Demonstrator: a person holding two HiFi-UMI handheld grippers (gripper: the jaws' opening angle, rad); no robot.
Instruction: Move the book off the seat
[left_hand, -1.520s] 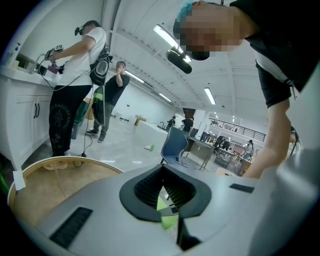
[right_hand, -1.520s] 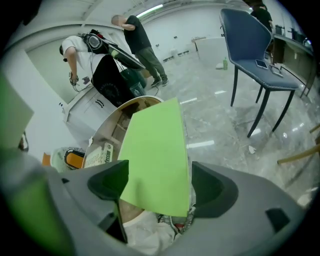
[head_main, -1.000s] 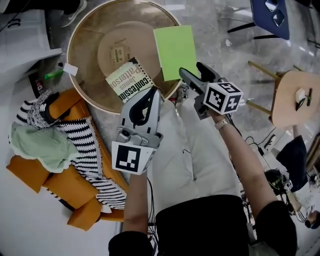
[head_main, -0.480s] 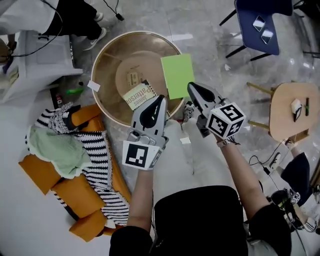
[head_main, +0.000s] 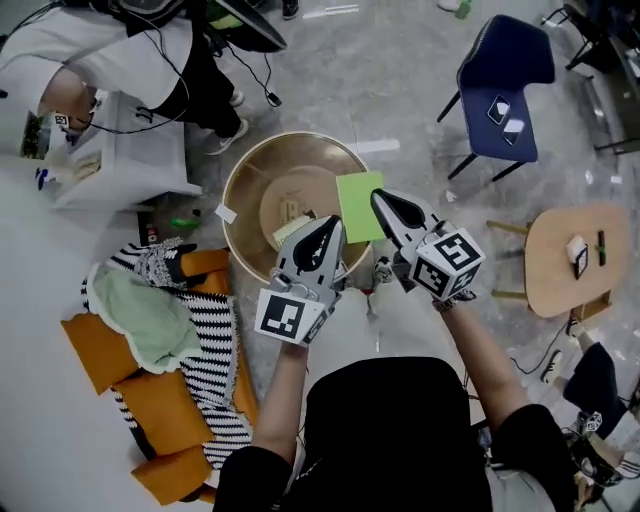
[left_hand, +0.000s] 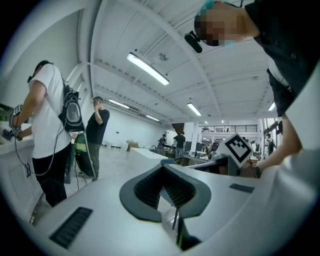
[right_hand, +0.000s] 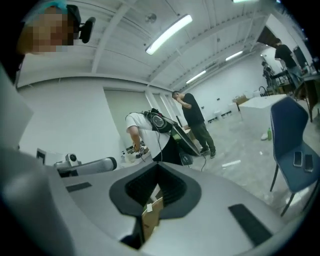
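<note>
Book: flat lime-green rectangular book (head_main: 358, 205) on round tan wooden seat (head_main: 255, 178), long axis running near to far.
Left gripper (head_main: 332, 224): closed, empty.
Right gripper (head_main: 379, 197): closed, empty.

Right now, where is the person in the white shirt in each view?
Head view: person in the white shirt, top left.
Left gripper view: that person, far left.
Right gripper view: that person, centre, bent forward.
Shared landmark, gripper views: person in black top beside them.
</note>
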